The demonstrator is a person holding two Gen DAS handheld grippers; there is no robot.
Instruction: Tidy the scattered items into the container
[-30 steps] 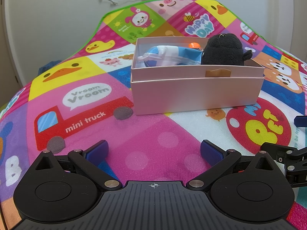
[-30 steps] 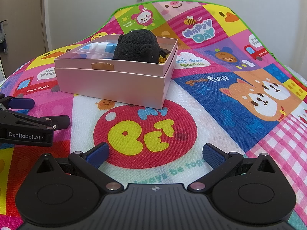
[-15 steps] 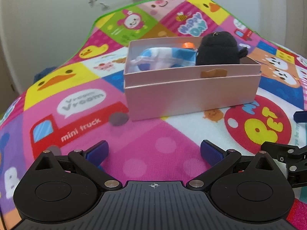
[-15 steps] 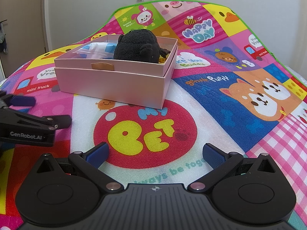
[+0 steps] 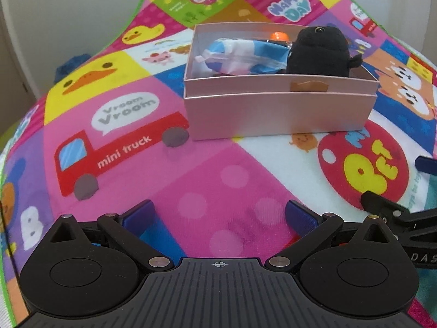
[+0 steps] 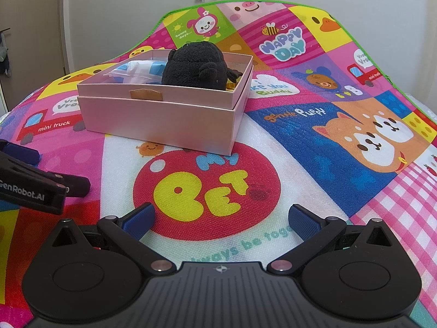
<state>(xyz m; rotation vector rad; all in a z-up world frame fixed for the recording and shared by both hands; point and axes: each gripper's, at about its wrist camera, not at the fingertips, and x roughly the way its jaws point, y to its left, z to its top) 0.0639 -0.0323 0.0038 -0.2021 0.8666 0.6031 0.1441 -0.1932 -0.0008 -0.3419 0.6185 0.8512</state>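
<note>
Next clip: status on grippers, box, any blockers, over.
Left hand-held gripper open, empty. Right hand-held gripper open, empty. Black plush toy and blue-white bag inside pink box. Nothing blocking.

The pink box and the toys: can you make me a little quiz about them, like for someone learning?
1. True or false: the black plush toy sits inside the pink box.
2. What lies beside the plush in the box? A) a blue and white bag B) a red book C) a green cup
3. Fill in: both the left tongs and the right tongs are ____ and hold nothing.

Key: 1 true; 2 A; 3 open.
</note>
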